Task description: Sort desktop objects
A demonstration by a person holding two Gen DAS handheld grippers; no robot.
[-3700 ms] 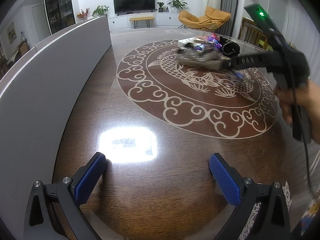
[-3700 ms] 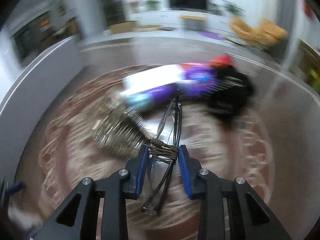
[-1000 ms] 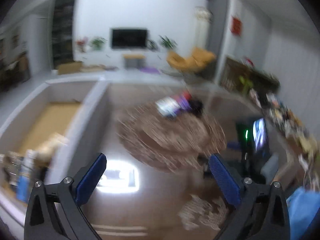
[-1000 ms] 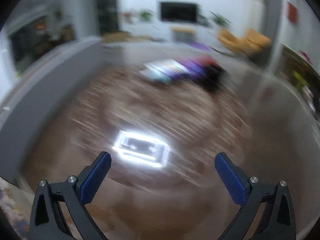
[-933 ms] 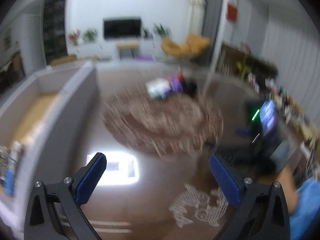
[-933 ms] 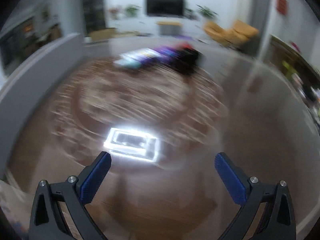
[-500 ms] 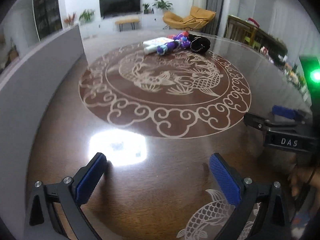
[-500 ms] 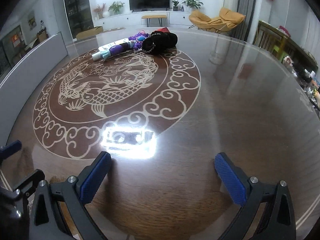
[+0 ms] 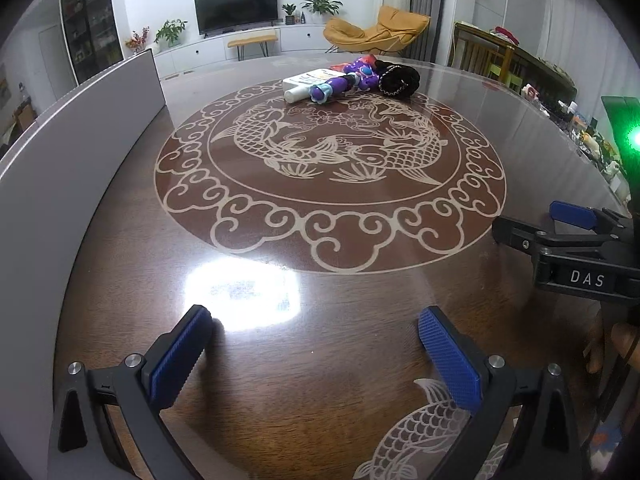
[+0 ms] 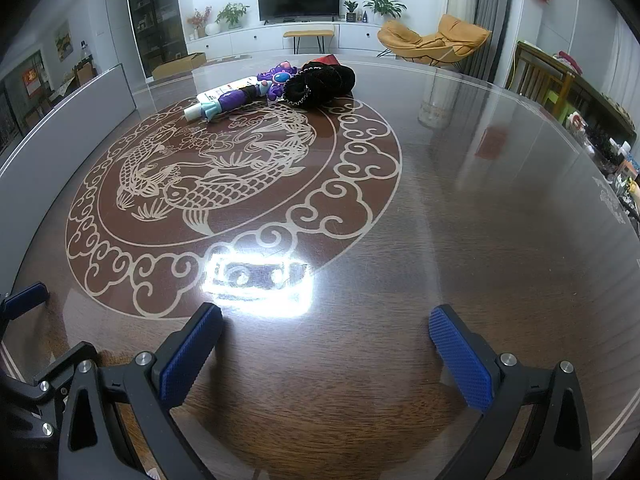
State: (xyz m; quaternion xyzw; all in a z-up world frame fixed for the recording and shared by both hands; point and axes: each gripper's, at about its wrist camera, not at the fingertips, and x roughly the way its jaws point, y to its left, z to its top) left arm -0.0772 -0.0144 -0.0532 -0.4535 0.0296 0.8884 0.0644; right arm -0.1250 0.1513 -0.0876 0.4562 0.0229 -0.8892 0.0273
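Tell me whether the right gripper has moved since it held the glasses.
Yes. The right gripper has pulled back toward the table's near edge, away from the black scrunchie, now empty and open.

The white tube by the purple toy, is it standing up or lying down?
Lying down. The white tube rests flat on the table, cap end toward the camera, touching the purple toy.

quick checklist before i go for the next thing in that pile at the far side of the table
1. Left tongs open and holding nothing: ok.
2. Right tongs open and holding nothing: ok.
3. Table bare between tongs and pile: ok.
4. Pile within easy reach: not ok, it lies at the far side.
5. Purple toy free to lift alone: cannot tell, it touches the white tube and black scrunchie.
6. Red item behind the scrunchie identified: cannot tell.
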